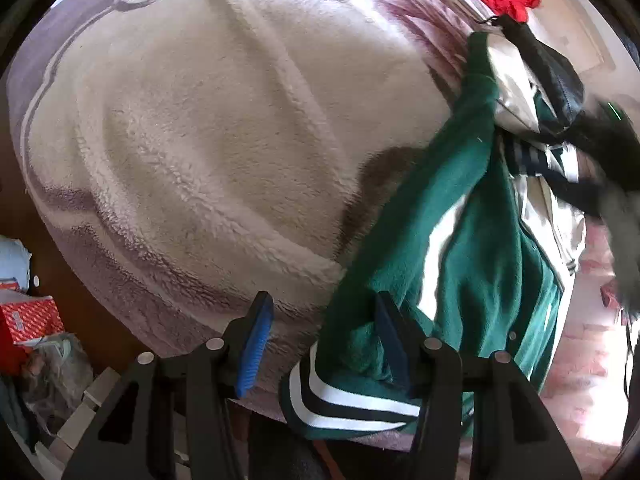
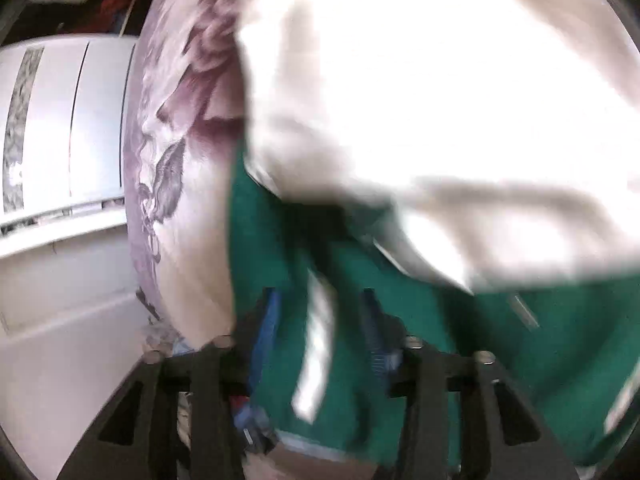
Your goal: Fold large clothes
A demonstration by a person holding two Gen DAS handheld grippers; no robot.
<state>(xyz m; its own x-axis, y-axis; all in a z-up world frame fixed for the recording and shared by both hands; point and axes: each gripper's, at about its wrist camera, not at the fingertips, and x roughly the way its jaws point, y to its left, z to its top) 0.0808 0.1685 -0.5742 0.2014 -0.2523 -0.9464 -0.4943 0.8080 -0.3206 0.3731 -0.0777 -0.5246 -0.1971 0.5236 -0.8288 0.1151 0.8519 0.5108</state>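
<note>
The green jacket (image 1: 460, 216) lay along the right of the left-wrist frame, its long axis running lower centre to upper right over the fleece blanket (image 1: 208, 128). The left gripper (image 1: 320, 340) stood spread, cuff (image 1: 344, 404) just beside its right finger. The right gripper (image 2: 320, 320) was also spread, with jacket cloth lying between its fingers.

Fleece blanket (image 1: 208, 132) over bed, white cabinet (image 2: 60, 128) beside.

No readable text from my tongs' cameras. The red patterned box (image 1: 30, 318) at lower left of my left view carries a white label, too small to read. My right view is too blurred.
</note>
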